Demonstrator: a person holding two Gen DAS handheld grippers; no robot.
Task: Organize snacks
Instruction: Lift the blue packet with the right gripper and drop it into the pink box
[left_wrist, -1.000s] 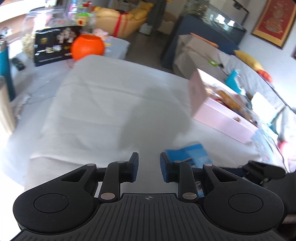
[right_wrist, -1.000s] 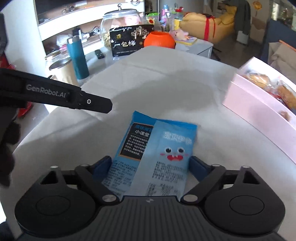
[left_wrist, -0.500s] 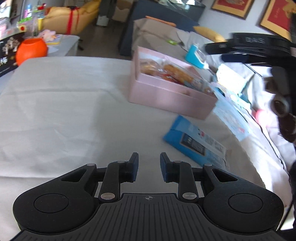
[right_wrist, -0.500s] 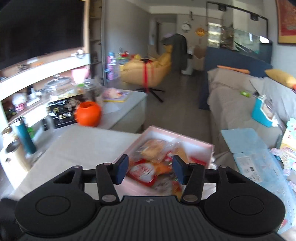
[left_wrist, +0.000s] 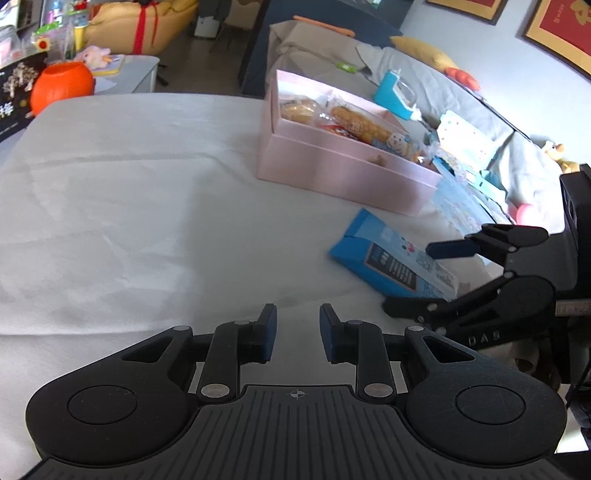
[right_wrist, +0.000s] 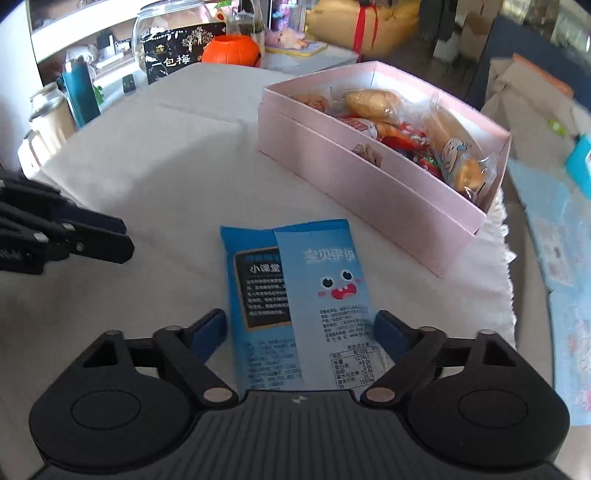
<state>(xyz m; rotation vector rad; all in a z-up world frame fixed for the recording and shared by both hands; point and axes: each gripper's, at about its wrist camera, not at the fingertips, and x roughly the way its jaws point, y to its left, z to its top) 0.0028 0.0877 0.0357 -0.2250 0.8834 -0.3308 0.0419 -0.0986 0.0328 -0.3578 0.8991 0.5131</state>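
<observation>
While the blue snack packet (right_wrist: 295, 295) lies flat on the white cloth of the desk (right_wrist: 166, 177), near the desk's near edge, it is straddled by the right gripper (right_wrist: 301, 325). The jaws of that gripper have just been opening and are spread wide, with the packet's near end between them; the blue pads (right_wrist: 208, 326) are seen just beside the packet's long edges, and no pressing on it can be made out, so the packet is taken as released. A cartoon face and printed text are shown on the packet's upper side.

Just beyond the packet, toward the desk's right edge, an open pink box (right_wrist: 369, 177) is set, and wrapped breads and sweets (right_wrist: 373, 101) are held inside it.

From the left wrist view, the left gripper (left_wrist: 297, 334) is seen over bare cloth, well to the left of the packet (left_wrist: 391, 262). Its jaws are drawn close, with a narrow gap left between the pads, and nothing is held there.

At the desk's far left corner an orange pumpkin-shaped pot (right_wrist: 231, 50) and a black printed carton (right_wrist: 181, 50) are seen, with a teal bottle (right_wrist: 79, 94) off the left edge.
</observation>
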